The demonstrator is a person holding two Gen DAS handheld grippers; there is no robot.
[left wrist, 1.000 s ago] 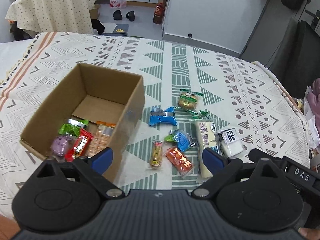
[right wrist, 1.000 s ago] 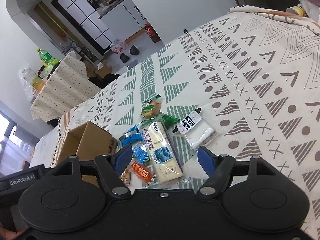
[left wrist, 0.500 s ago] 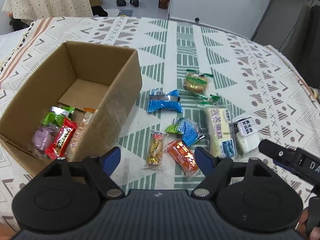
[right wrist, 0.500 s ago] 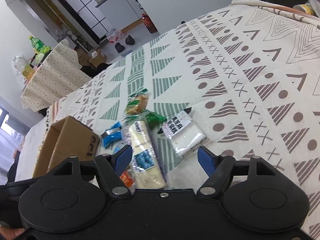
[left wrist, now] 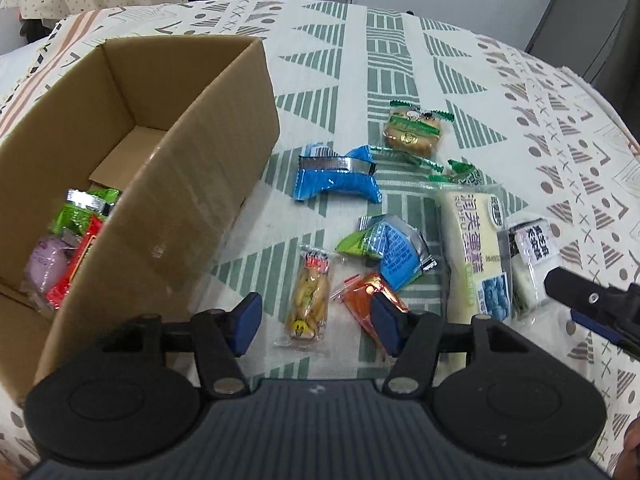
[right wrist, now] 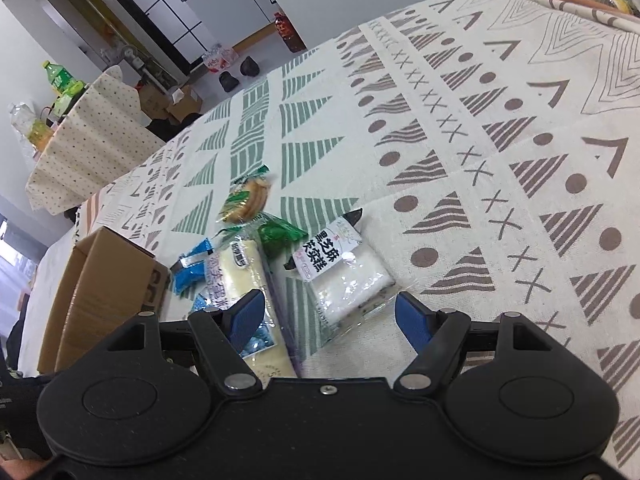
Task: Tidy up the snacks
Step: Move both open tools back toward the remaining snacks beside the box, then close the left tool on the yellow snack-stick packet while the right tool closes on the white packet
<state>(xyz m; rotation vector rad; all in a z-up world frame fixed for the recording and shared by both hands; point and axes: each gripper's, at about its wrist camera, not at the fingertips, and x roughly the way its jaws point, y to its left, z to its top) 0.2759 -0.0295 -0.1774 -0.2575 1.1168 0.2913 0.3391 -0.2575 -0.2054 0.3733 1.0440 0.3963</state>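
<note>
A cardboard box (left wrist: 168, 184) sits on my patterned counter (left wrist: 400, 60), a few snacks already inside, the loose snacks just right of it. My left gripper (left wrist: 316, 322) hovers jaws apart over the clear peanut packet (left wrist: 308, 300). My right gripper (right wrist: 330, 316) hovers jaws apart at the white cake packet (right wrist: 348, 276).

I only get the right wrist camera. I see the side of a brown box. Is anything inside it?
Observer: Yes. The left wrist view looks into the cardboard box; a purple packet, a red one and a green one lie at its near end.
Child: Are there snacks I can't see?
Observer: A yellow peanut packet lies on the cloth between the open fingers of the left gripper.
Child: Anything next to it?
Observer: An orange packet, partly behind the left gripper's right finger.
</note>
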